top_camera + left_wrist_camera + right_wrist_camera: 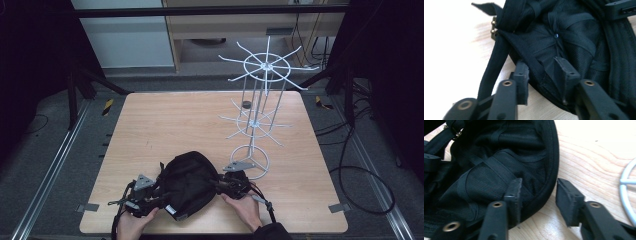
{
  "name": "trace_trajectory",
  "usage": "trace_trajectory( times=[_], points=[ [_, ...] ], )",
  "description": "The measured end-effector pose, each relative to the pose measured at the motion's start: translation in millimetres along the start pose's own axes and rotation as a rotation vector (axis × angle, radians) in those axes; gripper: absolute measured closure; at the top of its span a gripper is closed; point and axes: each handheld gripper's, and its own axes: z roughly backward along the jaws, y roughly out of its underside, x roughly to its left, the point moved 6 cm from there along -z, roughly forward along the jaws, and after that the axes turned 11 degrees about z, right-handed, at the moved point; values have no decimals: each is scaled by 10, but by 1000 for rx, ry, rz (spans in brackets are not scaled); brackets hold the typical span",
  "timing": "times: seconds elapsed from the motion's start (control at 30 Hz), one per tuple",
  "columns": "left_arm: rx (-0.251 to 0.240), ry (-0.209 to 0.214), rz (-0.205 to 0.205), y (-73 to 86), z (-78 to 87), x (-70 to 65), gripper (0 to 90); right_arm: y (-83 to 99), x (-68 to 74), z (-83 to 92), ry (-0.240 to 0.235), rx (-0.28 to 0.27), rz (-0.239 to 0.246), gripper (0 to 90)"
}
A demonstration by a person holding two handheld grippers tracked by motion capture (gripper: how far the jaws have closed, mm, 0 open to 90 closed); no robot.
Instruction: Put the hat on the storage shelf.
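A black cap (187, 182) lies crown down near the table's front edge, its inside facing up. My left gripper (147, 197) is at its left side and my right gripper (227, 184) at its right side. In the left gripper view the jaws (540, 62) straddle the cap's rim (534, 65), one pad outside over the wood and one inside, with gaps showing. The inner seams meet at a button (556, 36). In the right gripper view the jaws (539, 181) also straddle the rim (550, 185), and the outer pad (566, 197) stands off it.
A white wire display rack (260, 100) with hook arms stands at the back right, and its base ring (250, 160) sits close to my right gripper. A small dark object (246, 104) lies beside the rack. The cap's strap with a brass buckle (493, 27) trails left.
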Motion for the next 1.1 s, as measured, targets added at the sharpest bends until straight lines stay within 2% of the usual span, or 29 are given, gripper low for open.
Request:
trace_trajectory(
  times=[0.1,0.13,0.17,0.3,0.5,0.53,0.57,0.6,0.63,0.73,0.77,0.87,0.9,0.93,1.0,1.03,1.1],
  points=[
    [14,-4,2,14,-18,10,725,-3,16,-4,-2,3,-4,701],
    [14,-4,2,14,-18,10,743,-3,16,-4,-2,3,-4,701],
    [15,-6,2,14,-27,10,752,-8,26,11,1,-2,-9,758],
    [21,4,-1,8,-52,14,774,-57,39,84,15,-54,-2,812],
    [0,15,0,-49,-122,-13,786,-240,61,321,69,-186,62,833],
    [0,15,0,-49,-122,-13,787,-240,61,321,69,-186,62,833],
    [-9,16,0,-90,-176,-19,787,-302,80,405,93,-223,100,834],
    [-9,16,0,-90,-176,-19,789,-302,80,405,93,-223,100,834],
    [-28,14,-6,-124,-217,-23,790,-364,111,483,103,-257,138,834],
    [-45,15,-6,-160,-256,-17,794,-439,169,570,103,-296,177,833],
    [-78,32,1,-203,-289,-18,797,-465,194,600,105,-309,198,833],
    [-101,26,-8,-240,-326,-16,798,-484,229,624,100,-317,222,831],
    [-106,33,-14,-255,-352,-21,797,-466,258,615,98,-308,245,829],
    [-106,33,-14,-255,-352,-21,795,-448,258,606,104,-300,247,828],
    [-108,39,-18,-253,-348,-24,781,-429,248,596,107,-291,246,828],
    [-112,42,-18,-251,-324,-30,754,-400,207,593,119,-282,226,829],
    [-119,54,-14,-251,-268,-44,703,-394,194,595,125,-280,220,830]
  ],
)
